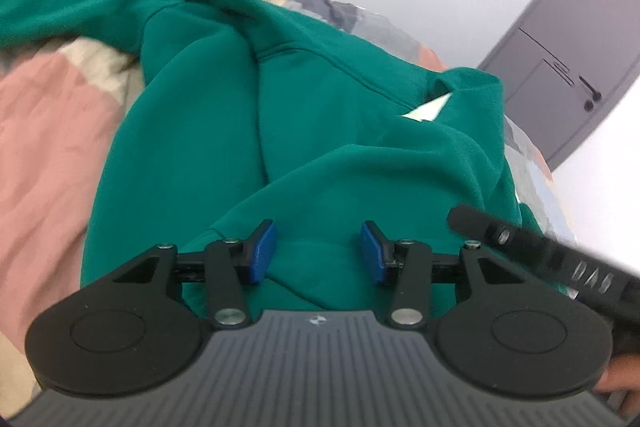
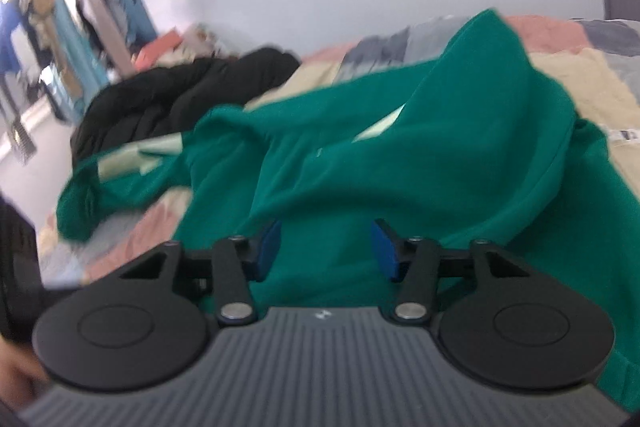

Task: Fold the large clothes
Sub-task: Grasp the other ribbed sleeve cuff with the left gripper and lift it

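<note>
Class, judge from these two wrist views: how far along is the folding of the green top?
Done: little shows. The green top lies rumpled on the patchwork bedspread, one sleeve trailing out sideways. In hand: nothing is gripped; the left gripper and right gripper both stand open over the cloth. Left: smoothing it flat, bringing in the sleeves and folding the body. A black garment waits behind.

Bright, even daylight; right view motion-blurred, fisheye warp at edges.

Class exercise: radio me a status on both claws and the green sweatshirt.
Left claw open, right claw open, neither gripping. Green sweatshirt rumpled on patchwork bedspread, unfolded. Black garment heaped beyond.
</note>
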Action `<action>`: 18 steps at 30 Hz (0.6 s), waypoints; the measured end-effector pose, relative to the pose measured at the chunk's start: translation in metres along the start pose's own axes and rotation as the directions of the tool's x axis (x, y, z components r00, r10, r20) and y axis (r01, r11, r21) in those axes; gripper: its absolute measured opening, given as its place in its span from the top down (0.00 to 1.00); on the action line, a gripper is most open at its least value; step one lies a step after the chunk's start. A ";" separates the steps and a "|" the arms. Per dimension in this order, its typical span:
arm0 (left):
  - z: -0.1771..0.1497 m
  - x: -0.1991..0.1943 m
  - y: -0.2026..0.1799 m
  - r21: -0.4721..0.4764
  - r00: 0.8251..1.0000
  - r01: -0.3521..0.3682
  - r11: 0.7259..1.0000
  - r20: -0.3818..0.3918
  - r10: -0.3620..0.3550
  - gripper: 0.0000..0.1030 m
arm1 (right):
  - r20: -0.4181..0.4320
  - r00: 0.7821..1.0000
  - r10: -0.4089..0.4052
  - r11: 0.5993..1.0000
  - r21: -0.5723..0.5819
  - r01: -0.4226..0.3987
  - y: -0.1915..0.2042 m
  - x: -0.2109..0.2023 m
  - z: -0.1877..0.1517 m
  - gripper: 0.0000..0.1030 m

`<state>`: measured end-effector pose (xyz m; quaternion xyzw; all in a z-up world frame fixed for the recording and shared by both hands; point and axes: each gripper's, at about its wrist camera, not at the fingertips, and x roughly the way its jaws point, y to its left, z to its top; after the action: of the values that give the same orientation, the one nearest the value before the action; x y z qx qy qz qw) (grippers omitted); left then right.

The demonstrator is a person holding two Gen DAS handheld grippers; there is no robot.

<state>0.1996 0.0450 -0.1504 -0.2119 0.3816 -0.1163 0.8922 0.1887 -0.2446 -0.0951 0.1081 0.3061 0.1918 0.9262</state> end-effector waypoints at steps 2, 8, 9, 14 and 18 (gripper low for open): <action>0.000 0.002 0.003 -0.007 1.000 0.000 1.000 -0.008 0.000 0.49 | -0.064 0.998 -0.006 1.000 -0.017 0.005 0.003 0.006 -0.005 0.54; -0.002 0.012 0.001 0.021 0.999 -0.022 1.000 -0.024 0.022 0.49 | -0.151 0.988 -0.022 1.000 -0.011 0.021 -0.002 0.019 -0.023 0.54; -0.002 0.014 0.001 0.028 0.999 -0.024 0.999 -0.022 0.024 0.49 | -0.153 0.988 -0.025 1.000 -0.013 0.023 -0.002 0.020 -0.024 0.54; 0.005 -0.010 0.009 0.005 0.990 -0.081 0.997 0.117 0.080 0.48 | -0.148 0.988 -0.037 0.999 -0.030 0.033 0.004 0.019 -0.027 0.54; 0.027 -0.038 0.039 -0.065 0.963 -0.132 0.989 0.228 0.144 0.48 | -0.155 0.988 -0.020 1.000 0.010 0.022 0.001 0.018 -0.023 0.54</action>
<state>0.1956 0.1013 -0.1276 -0.2187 0.2913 -0.0189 0.9311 0.1875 -0.2347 -0.1228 0.0951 0.3793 0.1881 0.9010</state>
